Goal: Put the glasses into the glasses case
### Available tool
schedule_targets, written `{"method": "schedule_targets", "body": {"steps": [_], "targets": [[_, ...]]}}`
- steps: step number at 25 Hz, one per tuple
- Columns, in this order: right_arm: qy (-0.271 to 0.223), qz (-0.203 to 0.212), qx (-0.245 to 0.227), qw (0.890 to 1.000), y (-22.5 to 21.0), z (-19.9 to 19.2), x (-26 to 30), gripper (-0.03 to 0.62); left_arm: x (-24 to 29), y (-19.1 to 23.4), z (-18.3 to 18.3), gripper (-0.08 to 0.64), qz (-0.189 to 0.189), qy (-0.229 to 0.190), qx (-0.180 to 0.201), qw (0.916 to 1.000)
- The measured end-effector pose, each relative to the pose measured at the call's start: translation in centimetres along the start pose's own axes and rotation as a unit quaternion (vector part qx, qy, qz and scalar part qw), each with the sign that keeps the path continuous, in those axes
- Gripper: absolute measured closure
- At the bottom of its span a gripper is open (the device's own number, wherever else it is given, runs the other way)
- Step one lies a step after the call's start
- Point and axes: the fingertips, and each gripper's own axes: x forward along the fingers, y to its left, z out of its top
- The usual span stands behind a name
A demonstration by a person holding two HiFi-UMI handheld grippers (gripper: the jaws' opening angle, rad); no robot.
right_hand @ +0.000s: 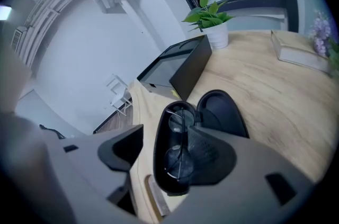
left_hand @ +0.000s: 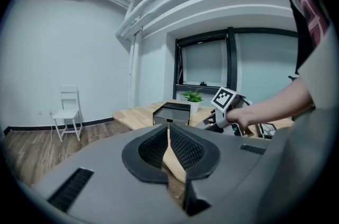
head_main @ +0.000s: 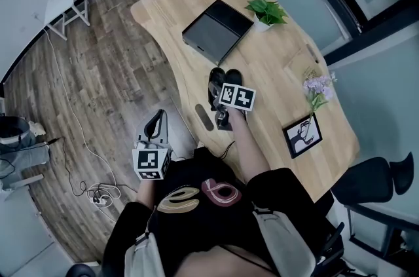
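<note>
On a pale wooden counter (head_main: pixel 275 53), thin wire-framed glasses (right_hand: pixel 179 123) are laid inside an open black oval case (right_hand: pixel 158 143), beneath the right gripper's (right_hand: pixel 168 154) parted, empty jaws. The left gripper's (left_hand: pixel 168 146) jaws are held together. The frames are judged light and fragile, so only the stiff lid (right_hand: pixel 222 112) should be gripped, at its edge.

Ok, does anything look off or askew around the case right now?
Nothing stands out. The glasses lie fully inside the open glasses case, whose lid lies back beside it on the table. The right gripper is above it, jaws apart, holding nothing. No spill or damage shows.
</note>
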Motion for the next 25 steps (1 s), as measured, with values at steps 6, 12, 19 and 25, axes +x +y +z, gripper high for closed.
{"method": "schedule_targets", "body": {"steps": [6,12,19,25], "targets": [[-0.059,0.044,-0.015,0.997,2.7,0.9,-2.7,0.341,0.3,-0.7,0.7,0.534,-0.025,-0.017,-0.017,0.9994],[-0.096,0.044,-0.027,0.994,3.3,0.5,-5.7,0.342,0.4,-2.1,0.8,0.534,-0.057,-0.025,-0.021,0.9978],[-0.147,0.024,-0.035,0.988,3.1,0.9,-10.2,0.336,0.5,-3.8,1.6,0.534,-0.097,-0.039,-0.022,0.9943],[-0.186,0.01,-0.039,0.982,2.6,0.7,-14.0,0.336,0.7,-5.8,2.2,0.534,-0.131,-0.045,-0.024,0.99]]}}
